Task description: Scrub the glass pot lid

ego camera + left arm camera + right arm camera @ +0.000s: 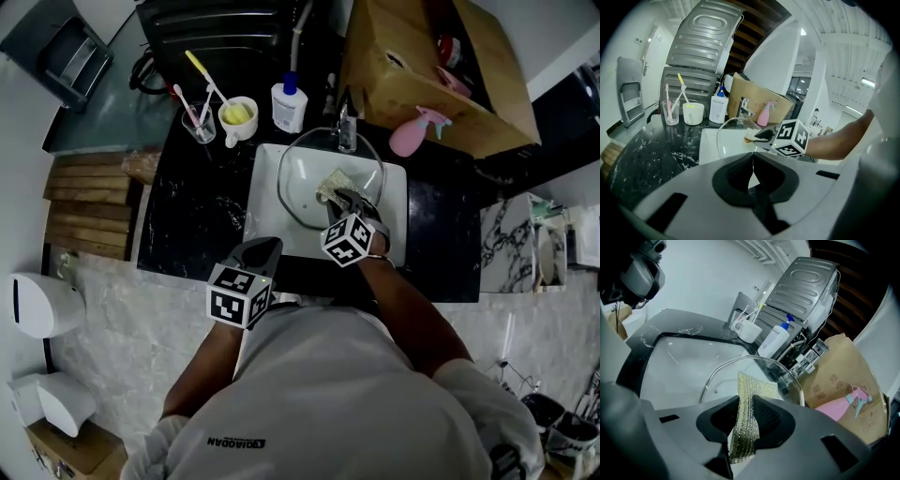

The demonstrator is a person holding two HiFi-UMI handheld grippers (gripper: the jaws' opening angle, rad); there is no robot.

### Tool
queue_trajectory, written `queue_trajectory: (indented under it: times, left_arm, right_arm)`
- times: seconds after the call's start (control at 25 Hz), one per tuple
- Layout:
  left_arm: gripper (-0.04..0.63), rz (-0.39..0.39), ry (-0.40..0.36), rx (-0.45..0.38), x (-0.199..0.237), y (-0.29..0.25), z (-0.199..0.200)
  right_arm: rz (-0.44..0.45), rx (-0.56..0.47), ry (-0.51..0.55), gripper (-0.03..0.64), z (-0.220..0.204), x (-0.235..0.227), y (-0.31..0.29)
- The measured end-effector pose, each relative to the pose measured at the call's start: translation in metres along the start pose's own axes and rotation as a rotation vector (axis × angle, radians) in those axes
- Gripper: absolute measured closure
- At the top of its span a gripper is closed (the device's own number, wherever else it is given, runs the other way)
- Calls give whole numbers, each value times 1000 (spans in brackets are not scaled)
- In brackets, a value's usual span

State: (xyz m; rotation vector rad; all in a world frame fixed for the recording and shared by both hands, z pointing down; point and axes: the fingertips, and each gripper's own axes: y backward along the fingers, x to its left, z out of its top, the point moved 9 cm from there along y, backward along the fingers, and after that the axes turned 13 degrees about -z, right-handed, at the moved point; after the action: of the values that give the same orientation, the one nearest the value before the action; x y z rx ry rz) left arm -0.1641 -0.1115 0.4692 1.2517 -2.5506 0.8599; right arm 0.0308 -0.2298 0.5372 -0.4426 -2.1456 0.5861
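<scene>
**Pad on the lid, in the sink**

The right tool (743, 414) clamps a scrub pad (754, 387) against the glass pot lid (298, 173) in the white sink (265, 225). The tool hides the lid's 5 o'clock edge. The left tool (752, 172), jaws together and empty, hangs at the sink's 7 o'clock.

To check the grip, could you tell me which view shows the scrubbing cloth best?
The right gripper view: the scrubbing cloth sits clamped in the right gripper, weave clear. The head view shows a small patch, the left gripper view a sliver.
</scene>
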Motion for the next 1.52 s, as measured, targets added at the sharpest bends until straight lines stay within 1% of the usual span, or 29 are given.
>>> queue_trajectory:
  times: [0.6,0.92,1.12,1.24,1.28,1.4,1.52]
  left_arm:
    - [580,36,14,-14,0,11,-5]
    - [580,33,13,-24,-3,9,-4]
    - [580,30,9,-23,-5,7,-3]
    - [580,21,7,-16,-8,1,-4]
    - [580,15,5,-12,-10,-1,-4]
    - [580,-5,-1,-3,-16,-10,-4]
    - [580,-25,-12,8,-19,-19,-2]
  right_arm:
    - [70,-29,12,500,15,21,-3]
    - [156,-60,23,501,20,34,0]
    - [211,-101,33,503,24,38,8]
    - [252,-127,35,513,26,40,15]
    - [262,-135,29,526,26,39,18]
    - [265,-159,2,526,25,31,30]
    - [244,-180,-23,526,21,17,42]
